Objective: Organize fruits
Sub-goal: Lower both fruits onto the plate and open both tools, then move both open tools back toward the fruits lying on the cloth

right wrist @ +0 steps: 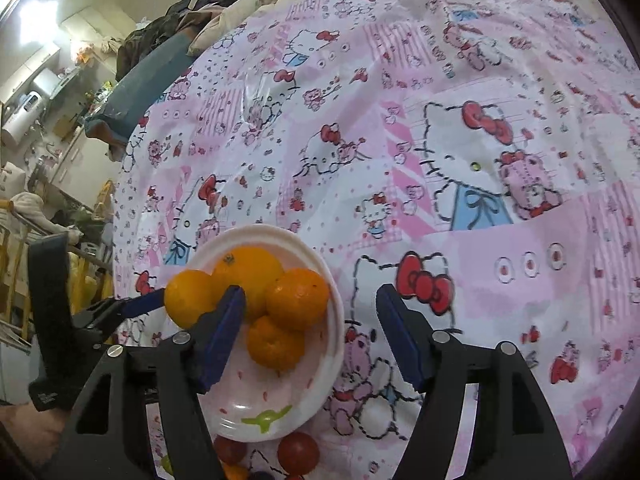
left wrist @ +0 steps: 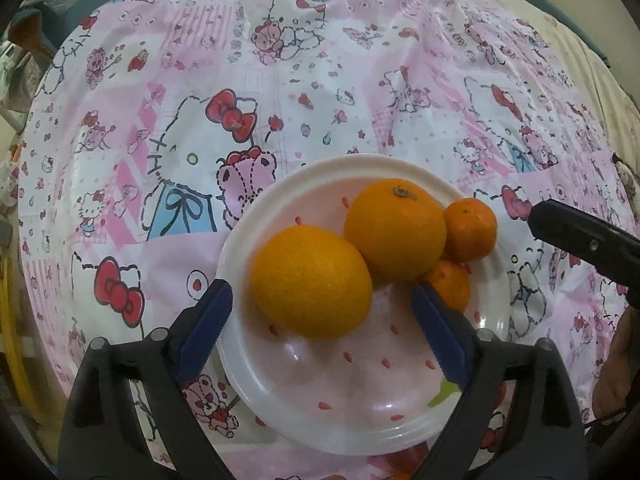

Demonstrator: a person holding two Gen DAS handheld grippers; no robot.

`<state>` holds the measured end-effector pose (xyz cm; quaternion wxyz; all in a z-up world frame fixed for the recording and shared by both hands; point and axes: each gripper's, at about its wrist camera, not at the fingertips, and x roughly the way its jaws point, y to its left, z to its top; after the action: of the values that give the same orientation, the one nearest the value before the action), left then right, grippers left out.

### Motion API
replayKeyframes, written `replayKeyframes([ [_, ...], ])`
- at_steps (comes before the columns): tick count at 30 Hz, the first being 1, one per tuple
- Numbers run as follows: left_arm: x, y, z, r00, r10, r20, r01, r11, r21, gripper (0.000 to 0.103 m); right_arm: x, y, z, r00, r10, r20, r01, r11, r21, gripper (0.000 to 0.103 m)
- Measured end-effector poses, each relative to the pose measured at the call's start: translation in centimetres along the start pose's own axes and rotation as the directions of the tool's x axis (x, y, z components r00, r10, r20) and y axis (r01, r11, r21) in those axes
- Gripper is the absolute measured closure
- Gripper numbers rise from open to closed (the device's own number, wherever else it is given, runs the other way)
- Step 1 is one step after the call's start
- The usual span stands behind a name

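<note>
Blue-padded fingers [left wrist: 204, 328] of the left gripper [left wrist: 320, 332] are seen nearest the lens, spread wide to either side of the near orange [left wrist: 312, 282]; a clear gap is shown on both sides, so nothing is gripped. Beyond it, a second orange [left wrist: 395, 230] and two mandarins [left wrist: 470, 229] are gathered on the white plate [left wrist: 360, 420], all touching one another. From the right, the right gripper [right wrist: 310, 332] is viewed with its jaws parted and empty: one pad lies in front of the fruit pile, the other over the patterned cloth [right wrist: 440, 140] beside the plate's rim. No pad is pressed on any fruit.

Four orange fruits are thus judged already sorted onto the plate, the near orange apparently set down and freed. Below the plate's near edge, in the right view, two red fruits [right wrist: 298, 452] and part of an orange one [right wrist: 234, 472] are partly visible on the cloth, with something green and something dark that cannot be identified. These are judged the remaining work; whether a second dish is provided for them cannot be told. The rest of the cloth is seen bare of fruit.
</note>
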<state>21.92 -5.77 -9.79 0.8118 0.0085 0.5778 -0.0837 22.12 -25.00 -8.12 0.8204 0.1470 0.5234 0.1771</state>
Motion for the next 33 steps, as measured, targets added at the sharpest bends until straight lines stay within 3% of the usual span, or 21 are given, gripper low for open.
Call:
replayKeyframes([
  [13,-6.1,-0.2,-2.5,0.990,0.048,0.136,-0.047,0.999,-0.010,0.014,-5.5,1.2,-1.9,0.998,-0.011,0.069,0.013,1.000,-0.026,0.032],
  [29,-11.6,0.5,-8.3,0.975,0.045,0.218,-0.032,0.998,-0.061,0.014,-10.6,1.7,-7.4,0.994,0.016,0.105,-0.017,1.000,0.007,0.032],
  [33,-12.1,0.7,-9.2,0.972,0.075,0.221,-0.060,0.995,-0.076,0.014,-11.1,1.7,-8.6,0.994,0.013,0.106,-0.015,1.000,0.016,0.032],
])
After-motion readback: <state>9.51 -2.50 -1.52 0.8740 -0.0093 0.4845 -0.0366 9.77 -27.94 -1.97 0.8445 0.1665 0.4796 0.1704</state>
